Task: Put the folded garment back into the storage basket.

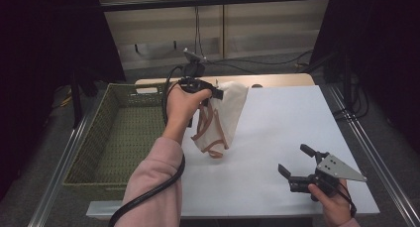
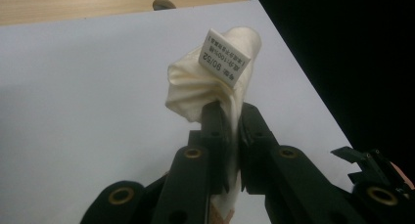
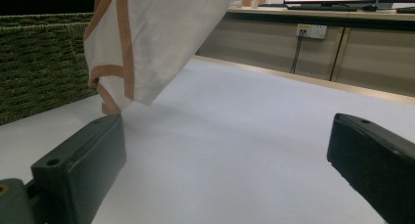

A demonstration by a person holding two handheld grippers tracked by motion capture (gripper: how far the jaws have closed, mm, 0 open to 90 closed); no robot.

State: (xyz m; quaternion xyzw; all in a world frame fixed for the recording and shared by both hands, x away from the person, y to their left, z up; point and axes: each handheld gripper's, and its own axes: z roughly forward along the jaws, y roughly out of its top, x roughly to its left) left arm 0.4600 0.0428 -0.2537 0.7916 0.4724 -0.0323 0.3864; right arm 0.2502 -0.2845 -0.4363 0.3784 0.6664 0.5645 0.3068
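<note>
A cream cloth garment (image 1: 223, 115) with brown trim hangs clear of the white table sheet (image 1: 277, 133). My left gripper (image 1: 214, 92) is shut on its top edge. In the left gripper view the jaws pinch the bunched cloth (image 2: 205, 87), and a small white size label (image 2: 224, 61) sticks up above them. My right gripper (image 1: 293, 160) rests low over the sheet near the front right, open with nothing between its fingers. From the right gripper view the hanging cloth (image 3: 151, 38) is ahead to the left, above the sheet, with its brown trim at the bottom corner.
A green woven basket (image 1: 106, 138) stands left of the sheet, right beside the hanging cloth. The wooden table edge (image 1: 277, 80) runs along the back. Cabinets and cables (image 1: 198, 19) lie beyond the table. A thick black cable (image 1: 148, 195) trails along the person's left sleeve.
</note>
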